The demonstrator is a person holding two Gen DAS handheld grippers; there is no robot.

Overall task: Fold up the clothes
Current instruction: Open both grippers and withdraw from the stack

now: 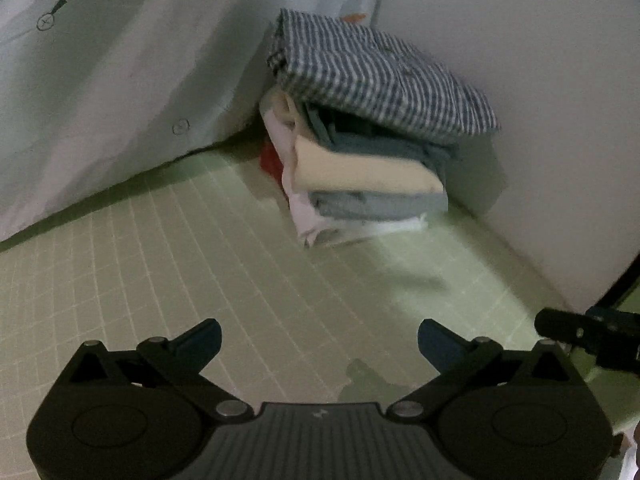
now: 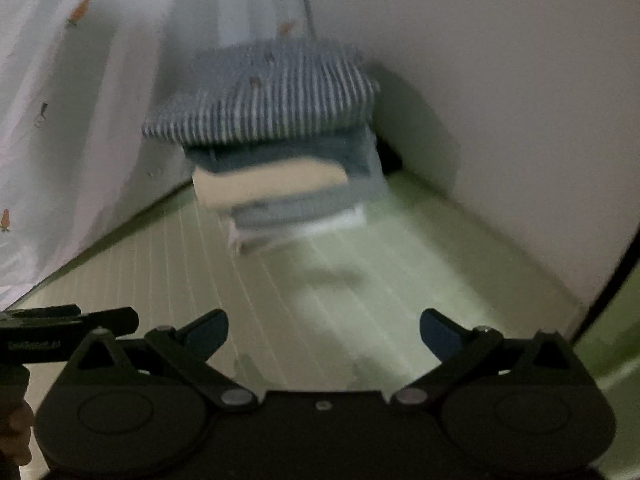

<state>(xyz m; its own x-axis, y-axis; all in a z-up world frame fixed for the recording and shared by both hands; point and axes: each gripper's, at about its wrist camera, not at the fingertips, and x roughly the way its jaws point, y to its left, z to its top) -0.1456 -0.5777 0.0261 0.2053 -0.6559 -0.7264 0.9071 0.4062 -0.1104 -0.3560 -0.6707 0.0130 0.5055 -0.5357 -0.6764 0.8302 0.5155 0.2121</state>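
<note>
A stack of folded clothes point(image 1: 360, 184) stands in the far corner of the green gridded mat point(image 1: 200, 280). A blue-and-white striped shirt point(image 1: 380, 84) lies on top, over grey-blue, cream and white folded pieces. The stack also shows in the right wrist view point(image 2: 276, 184), with the striped shirt point(image 2: 268, 96) on top. My left gripper point(image 1: 319, 342) is open and empty, well short of the stack. My right gripper point(image 2: 324, 336) is open and empty, also short of it. Part of the right gripper point(image 1: 584, 336) shows at the right edge of the left wrist view.
A white curtain point(image 1: 100, 100) with small prints hangs along the left. A plain white wall point(image 1: 540, 100) runs along the right, meeting the mat point(image 2: 340, 300) behind the stack. The left gripper's body point(image 2: 60, 330) shows at the left edge of the right wrist view.
</note>
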